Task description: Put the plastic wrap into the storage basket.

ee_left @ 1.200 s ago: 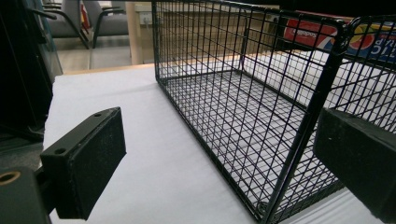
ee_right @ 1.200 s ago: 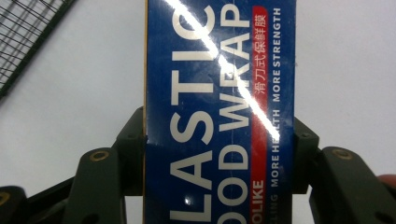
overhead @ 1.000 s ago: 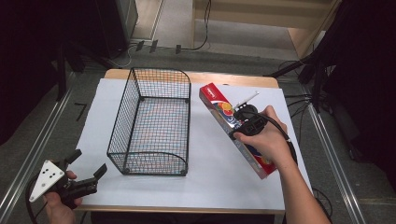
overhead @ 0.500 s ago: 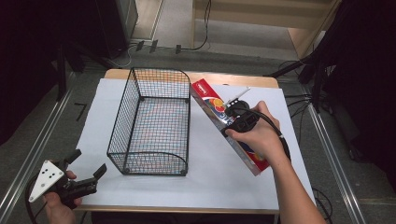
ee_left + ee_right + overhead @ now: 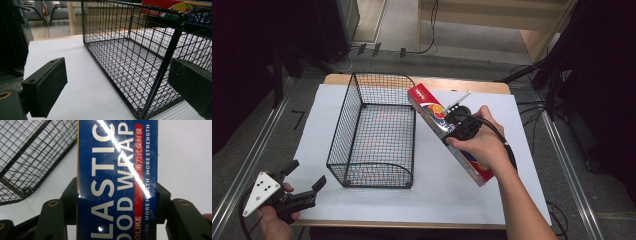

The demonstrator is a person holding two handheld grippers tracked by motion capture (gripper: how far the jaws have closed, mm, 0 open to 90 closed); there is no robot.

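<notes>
A long red and blue plastic wrap box [image 5: 442, 120] hangs tilted above the table, its far end near the top right rim of the black wire basket [image 5: 372, 131]. My right gripper [image 5: 460, 131] is shut on the box [image 5: 117, 177], both jaws pressing its sides. The box label reads "PLASTIC FOOD WRAP". My left gripper [image 5: 304, 180] is open at the table's front left corner, off the basket's near left corner. Between its black pads [image 5: 47, 85] the basket [image 5: 140, 62] stands empty, with the box [image 5: 175, 6] showing beyond its far rim.
A white sheet [image 5: 312, 125] covers the wooden table [image 5: 452, 84]. Metal rails [image 5: 242, 170] run along the floor on both sides, and cables [image 5: 427, 30] lie on the floor beyond the table's far edge.
My right gripper has carried the box up and to the left, from the table's right side toward the basket's rim. The left gripper has stayed put.
</notes>
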